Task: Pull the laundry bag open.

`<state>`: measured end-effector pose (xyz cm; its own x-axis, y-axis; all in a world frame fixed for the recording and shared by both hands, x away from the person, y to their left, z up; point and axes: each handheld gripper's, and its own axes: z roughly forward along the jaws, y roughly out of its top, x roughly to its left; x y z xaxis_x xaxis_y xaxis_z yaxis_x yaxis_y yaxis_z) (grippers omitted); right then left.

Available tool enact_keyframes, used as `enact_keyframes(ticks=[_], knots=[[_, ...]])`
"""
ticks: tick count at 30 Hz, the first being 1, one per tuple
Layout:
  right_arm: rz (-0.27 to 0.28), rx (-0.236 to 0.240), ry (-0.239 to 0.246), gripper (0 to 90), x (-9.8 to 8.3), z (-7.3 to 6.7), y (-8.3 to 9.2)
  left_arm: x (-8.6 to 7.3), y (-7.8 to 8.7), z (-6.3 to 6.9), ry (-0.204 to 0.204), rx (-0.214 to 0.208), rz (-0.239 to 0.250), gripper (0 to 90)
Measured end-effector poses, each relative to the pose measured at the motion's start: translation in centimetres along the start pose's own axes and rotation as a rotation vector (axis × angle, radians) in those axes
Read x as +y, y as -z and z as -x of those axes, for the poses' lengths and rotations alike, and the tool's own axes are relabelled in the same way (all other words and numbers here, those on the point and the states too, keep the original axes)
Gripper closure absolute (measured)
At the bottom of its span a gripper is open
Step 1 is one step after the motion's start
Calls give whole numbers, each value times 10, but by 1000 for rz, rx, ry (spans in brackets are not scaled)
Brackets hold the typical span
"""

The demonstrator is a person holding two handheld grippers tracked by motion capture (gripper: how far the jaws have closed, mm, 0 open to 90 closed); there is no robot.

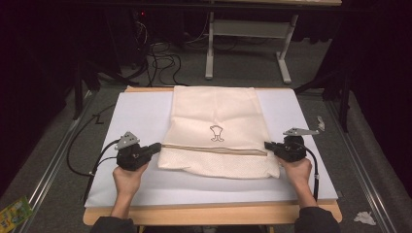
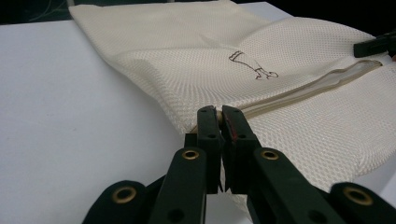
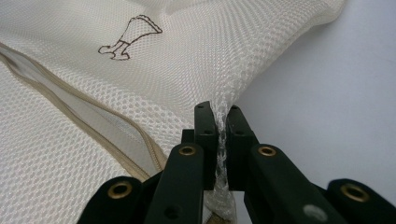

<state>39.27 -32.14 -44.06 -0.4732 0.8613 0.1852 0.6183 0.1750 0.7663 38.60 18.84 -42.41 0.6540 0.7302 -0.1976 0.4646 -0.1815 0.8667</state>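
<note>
My left gripper (image 2: pixel 220 112) has its jaws pressed together on the left edge of the cream mesh laundry bag (image 2: pixel 299 70), right where the zipper (image 2: pixel 322 84) ends; its own view shows the fabric edge vanishing between the tips. My right gripper (image 3: pixel 221 112) is pinching the bag's right edge, and its view makes this plain: a fold of mesh is bunched up between the closed jaws and runs down past them. The high view gives neither pinch in such detail, but it shows what the close views cannot: my left gripper (image 1: pixel 156 147) and right gripper (image 1: pixel 267 144) facing each other across the bag (image 1: pixel 216 111), each at one end of the zipper line (image 1: pixel 214 148), my hands behind them. From there the bag lies flat on the white sheet (image 1: pixel 141 116) covering the table (image 1: pixel 214 213), its far end reaching the table's back edge. A small dark line drawing (image 1: pixel 216 133) sits just above the zipper, mid-bag
</note>
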Motion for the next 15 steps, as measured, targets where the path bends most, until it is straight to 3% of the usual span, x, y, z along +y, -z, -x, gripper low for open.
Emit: enact_keyframes(ticks=[7, 15], knots=[[-8, 14, -7, 875, -6, 1, -3, -6, -1, 1, -8, 6, -38, 873], [-20, 26, -20, 870, -8, 2, -4, -9, -1, 3, -2, 13, -49, 872]])
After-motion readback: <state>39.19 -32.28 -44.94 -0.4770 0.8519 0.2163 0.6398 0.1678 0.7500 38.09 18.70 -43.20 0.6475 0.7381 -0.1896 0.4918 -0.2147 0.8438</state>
